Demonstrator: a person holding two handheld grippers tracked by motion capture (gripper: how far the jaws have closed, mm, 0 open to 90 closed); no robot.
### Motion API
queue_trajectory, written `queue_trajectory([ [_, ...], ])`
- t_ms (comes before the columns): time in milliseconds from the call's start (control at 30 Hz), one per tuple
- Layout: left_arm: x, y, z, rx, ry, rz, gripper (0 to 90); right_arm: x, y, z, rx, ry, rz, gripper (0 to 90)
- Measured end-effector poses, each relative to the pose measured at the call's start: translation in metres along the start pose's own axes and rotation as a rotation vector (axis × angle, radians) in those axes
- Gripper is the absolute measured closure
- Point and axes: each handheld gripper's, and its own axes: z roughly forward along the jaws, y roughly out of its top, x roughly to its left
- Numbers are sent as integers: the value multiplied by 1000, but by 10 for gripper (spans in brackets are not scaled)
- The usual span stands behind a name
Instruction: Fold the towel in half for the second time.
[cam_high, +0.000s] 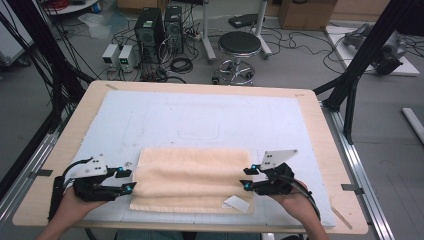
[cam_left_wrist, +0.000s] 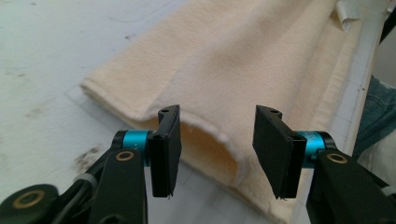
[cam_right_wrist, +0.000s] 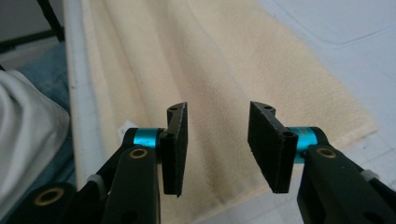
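Towel (cam_high: 192, 179) is what's getting worked here, a cream terry one lying folded into a wide band on the white mat (cam_high: 200, 115) near the person's edge of the table (cam_high: 320, 130), with both grippers sitting at its short ends. Starting at the left: the left gripper (cam_high: 127, 180) is pointing in at the left end with its jaws parted and nothing pinched. In the left gripper view the folded end is lying just ahead of the pads (cam_left_wrist: 166, 149), and the layers are gaping open a bit right between the jaws, so you can see a little pocket under the top layer. Middle of the towel is just sagging flat, with a second layer poking out along the near edge. Over on the right, a small white label (cam_high: 236, 203) is sticking out at the near corner, just beside the right gripper (cam_high: 247, 178). That one is released too, jaws apart with only towel surface showing ahead of them in the right gripper view, not clamped on it. Handling-wise, I'm guessing it's light, totally floppy and grippy rather than slick, and nothing to break. It's going to droop and unfold if you're only catching one layer, so I'd be taking hold at the end corners, biting through all the layers at once, both sides together to keep it from twisting.
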Motion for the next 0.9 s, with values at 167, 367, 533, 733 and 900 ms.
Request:
queue_trajectory([
  [167,9,10,22,37,-7,-2,512,-10,2,21,41,-32,-11,543],
  [367,-1,9,24,52,-25,35,569,5,2,21,12,-14,-59,586],
  [533,-3,2,15,50,-19,29,605,14,-7,19,38,29,-69,642],
  [733,-2,-5,29,122,-40,38,658,7,-19,31,86,29,-52,688],
  [900,-5,-4,36,148,-55,64,797,2,-21,35,84,84,-14,841],
])
